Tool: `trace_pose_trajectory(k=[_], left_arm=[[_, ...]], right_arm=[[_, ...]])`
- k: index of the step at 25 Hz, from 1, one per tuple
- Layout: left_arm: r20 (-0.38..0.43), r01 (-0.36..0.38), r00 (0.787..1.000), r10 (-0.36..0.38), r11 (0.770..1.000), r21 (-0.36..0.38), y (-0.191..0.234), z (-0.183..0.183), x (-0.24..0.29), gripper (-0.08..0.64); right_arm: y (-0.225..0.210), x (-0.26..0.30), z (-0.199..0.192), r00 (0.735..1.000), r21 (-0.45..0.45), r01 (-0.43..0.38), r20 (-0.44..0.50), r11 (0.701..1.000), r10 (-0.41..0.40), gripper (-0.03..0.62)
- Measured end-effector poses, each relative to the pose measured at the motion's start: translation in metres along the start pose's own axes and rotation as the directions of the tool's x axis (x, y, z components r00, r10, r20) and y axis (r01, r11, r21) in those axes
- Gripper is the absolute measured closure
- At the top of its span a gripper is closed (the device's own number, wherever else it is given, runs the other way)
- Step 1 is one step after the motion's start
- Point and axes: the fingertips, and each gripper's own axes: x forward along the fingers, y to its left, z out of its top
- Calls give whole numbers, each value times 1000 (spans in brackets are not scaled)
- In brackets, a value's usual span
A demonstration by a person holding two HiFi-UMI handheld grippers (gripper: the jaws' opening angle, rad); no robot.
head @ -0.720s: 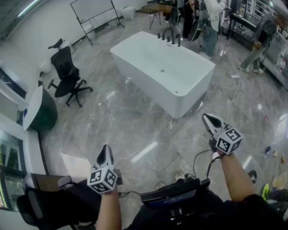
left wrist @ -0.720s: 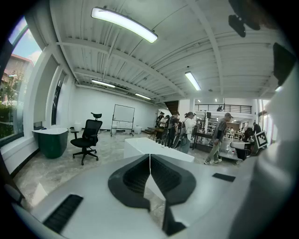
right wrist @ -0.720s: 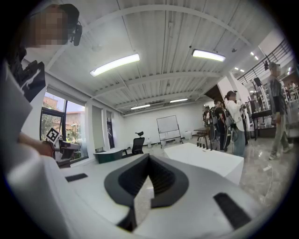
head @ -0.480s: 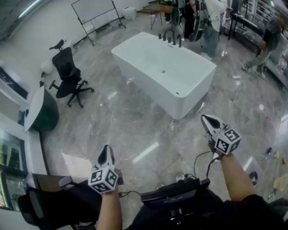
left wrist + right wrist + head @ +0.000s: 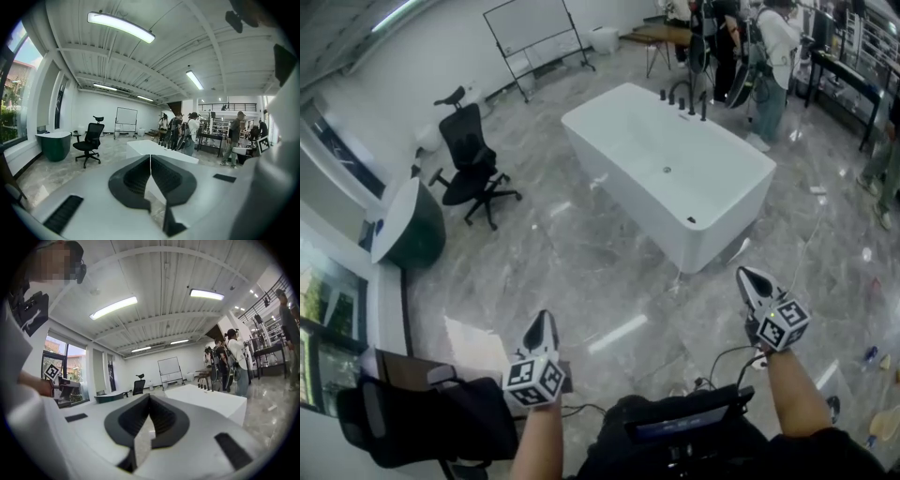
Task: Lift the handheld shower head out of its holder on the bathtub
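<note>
Tub (image 5: 712, 234) stands well beyond the left hand-held gripper (image 5: 542, 323) and right hand-held gripper (image 5: 754, 281), both closed and empty, its shower head indistinguishable among black fittings (image 5: 684, 97) at the far rim.

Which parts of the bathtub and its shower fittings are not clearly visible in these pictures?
1. Head view: the dark fittings on the bathtub rim are too small to tell which is the shower head.
2. Left gripper view: those fittings blend into the dark clothes of the people behind them.
3. Right gripper view: the tub's own wall hides its inside.
</note>
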Motion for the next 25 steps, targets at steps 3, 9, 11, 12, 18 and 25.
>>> trace_pose_trajectory(k=[3, 9, 11, 12, 18, 25], left_arm=[[2, -24, 1000, 24, 1000, 5, -3, 2, 5, 545], [-10, -13, 1000, 13, 999, 29, -7, 7, 28, 545], [-10, -8, 1000, 9, 1000, 29, -3, 7, 43, 545], [-10, -7, 1000, 7, 999, 31, 1, 8, 50, 545], [-7, 11, 1000, -11, 1000, 26, 36, 21, 103, 545], [-22, 44, 999, -44, 998, 34, 82, 41, 182, 545]], right_arm=[[-16, 9, 0, 1000, 11, -1, 10, 1000, 1, 584], [-22, 32, -8, 1000, -55, 5, -22, 998, -6, 584], [-22, 47, -10, 1000, -73, -2, -31, 997, 0, 584], [-21, 54, -11, 999, -76, -4, -33, 997, 2, 584], [-18, 111, -7, 999, -103, -5, -46, 995, 0, 584], [-30, 186, 0, 999, -91, 25, -40, 996, -28, 584]])
